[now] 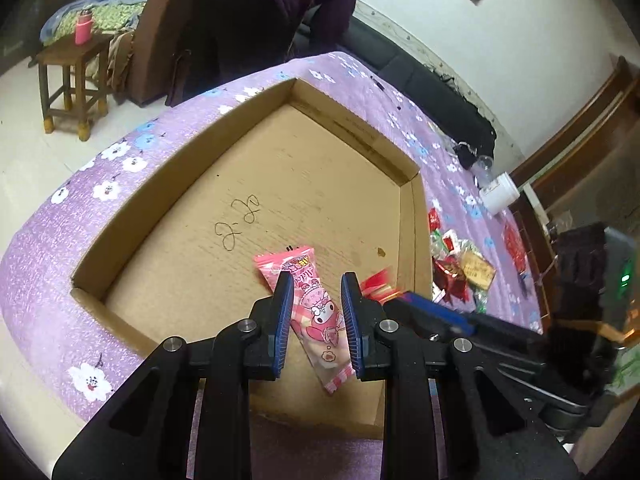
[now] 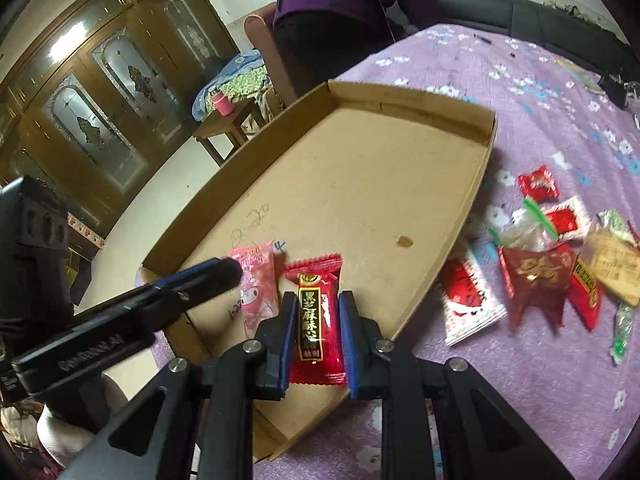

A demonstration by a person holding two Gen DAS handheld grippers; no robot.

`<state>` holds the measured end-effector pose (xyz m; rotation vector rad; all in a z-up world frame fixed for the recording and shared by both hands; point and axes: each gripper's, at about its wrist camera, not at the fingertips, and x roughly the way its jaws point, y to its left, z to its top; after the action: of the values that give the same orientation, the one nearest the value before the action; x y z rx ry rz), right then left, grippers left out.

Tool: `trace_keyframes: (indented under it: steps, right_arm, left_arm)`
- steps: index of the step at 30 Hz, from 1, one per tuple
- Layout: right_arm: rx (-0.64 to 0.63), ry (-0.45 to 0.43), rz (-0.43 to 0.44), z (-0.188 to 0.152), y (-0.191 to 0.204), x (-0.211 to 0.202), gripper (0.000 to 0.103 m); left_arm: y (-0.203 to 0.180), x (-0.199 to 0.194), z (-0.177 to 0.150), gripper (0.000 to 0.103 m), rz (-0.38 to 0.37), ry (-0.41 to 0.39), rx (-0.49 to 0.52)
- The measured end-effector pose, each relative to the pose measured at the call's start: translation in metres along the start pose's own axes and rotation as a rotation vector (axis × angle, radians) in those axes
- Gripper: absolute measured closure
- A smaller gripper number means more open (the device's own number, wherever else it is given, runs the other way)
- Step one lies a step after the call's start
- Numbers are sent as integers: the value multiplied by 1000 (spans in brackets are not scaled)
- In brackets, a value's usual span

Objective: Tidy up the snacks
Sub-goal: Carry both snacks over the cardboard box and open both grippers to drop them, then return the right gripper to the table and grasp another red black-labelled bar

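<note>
A shallow cardboard box [image 1: 412, 216] [image 2: 486, 148] lies on a purple flowered cloth. A pink cartoon snack packet [image 1: 316, 312] [image 2: 258, 284] lies on the box floor near the front. My left gripper [image 1: 316, 292] is open, with its jaws on either side of the pink packet and apart from it. A red candy packet with a black and gold label [image 2: 316, 316] lies in the box beside the pink one. My right gripper [image 2: 318, 308] is open around the red packet. The red packet shows blurred in the left wrist view [image 1: 376, 284].
A pile of loose snacks [image 2: 560, 256] [image 1: 460, 260] lies on the cloth to the right of the box. A white cup [image 1: 500, 192] stands farther back. A person in purple [image 2: 352, 4] bends over behind the table. A wooden stool with a pink bottle [image 1: 84, 26] stands on the left.
</note>
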<state>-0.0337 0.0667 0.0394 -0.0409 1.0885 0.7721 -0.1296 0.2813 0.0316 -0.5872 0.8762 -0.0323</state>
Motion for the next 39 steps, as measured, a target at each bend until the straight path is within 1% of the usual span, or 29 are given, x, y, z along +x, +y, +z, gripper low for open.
trace_keyframes:
  steps: [3, 6, 7, 8, 12, 14, 17, 19, 21, 24, 26, 27, 28, 29, 31, 32, 33, 34, 35, 36, 37, 38, 39]
  right_arm:
    - [32, -13, 17, -2, -10, -7, 76]
    - [74, -65, 12, 0, -28, -25, 69]
    - [93, -89, -5, 0, -37, -34, 65]
    - [111, -107, -27, 1, -47, -41, 65]
    - [205, -151, -145, 2, -96, -58, 64]
    - [233, -164, -196, 2, -114, -61, 64]
    - [242, -181, -253, 10, -130, -60, 64]
    - [215, -190, -291, 20, -130, -54, 64]
    - [179, -176, -317, 32, -129, -41, 64]
    - [167, -124, -294, 40, -128, -14, 63]
    - [147, -146, -299, 37, -124, -11, 63]
    - [141, -134, -300, 36, -124, -12, 64]
    - [159, -113, -291, 35, -126, -15, 67]
    - [175, -94, -271, 31, -129, -18, 76]
    - [179, -32, -258, 18, -133, -20, 83]
    - [185, -6, -264, 9, -137, -21, 85]
    - [174, -15, -271, 1, -138, -27, 85]
    - [178, 1, -271, -7, -140, -33, 84]
    - [196, 2, -249, -15, -143, -41, 82]
    - [220, -14, -211, -23, -147, -52, 81]
    - [241, -56, -174, -31, -151, -67, 80]
    - [253, -93, -166, -37, -154, -80, 77]
    - [263, -131, -183, -43, -158, -93, 66]
  left_arm:
    - [1, -2, 5, 80, -10, -1, -24]
    - [1, -7, 7, 80, -32, -21, -29]
    - [-1, -10, 7, 80, -42, -27, -25]
    - [-4, -11, 7, 80, -49, -31, -19]
    - [-19, -14, 4, 80, -85, -29, 26]
    - [-28, -12, 1, 80, -97, -19, 56]
    - [-40, -7, -3, 80, -107, 1, 91]
    - [-47, -3, -7, 80, -113, 18, 109]
    - [-53, -2, -10, 80, -114, 28, 120]
    - [-62, 0, -14, 80, -117, 43, 140]
    - [-66, -1, -16, 80, -120, 47, 154]
    - [-68, -1, -17, 80, -119, 49, 161]
    - [-70, 0, -17, 80, -119, 50, 167]
    - [-71, 0, -18, 80, -120, 52, 172]
    - [-74, 4, -19, 80, -128, 59, 178]
    - [-74, 5, -19, 80, -132, 63, 180]
    - [-76, 7, -20, 80, -137, 68, 182]
    - [-78, 10, -21, 80, -144, 77, 187]
    - [-79, 12, -22, 80, -149, 84, 191]
    - [-80, 13, -23, 80, -152, 90, 195]
    - [-83, 15, -24, 80, -155, 94, 202]
    - [-87, 17, -25, 80, -158, 98, 212]
    - [-90, 18, -26, 80, -161, 102, 220]
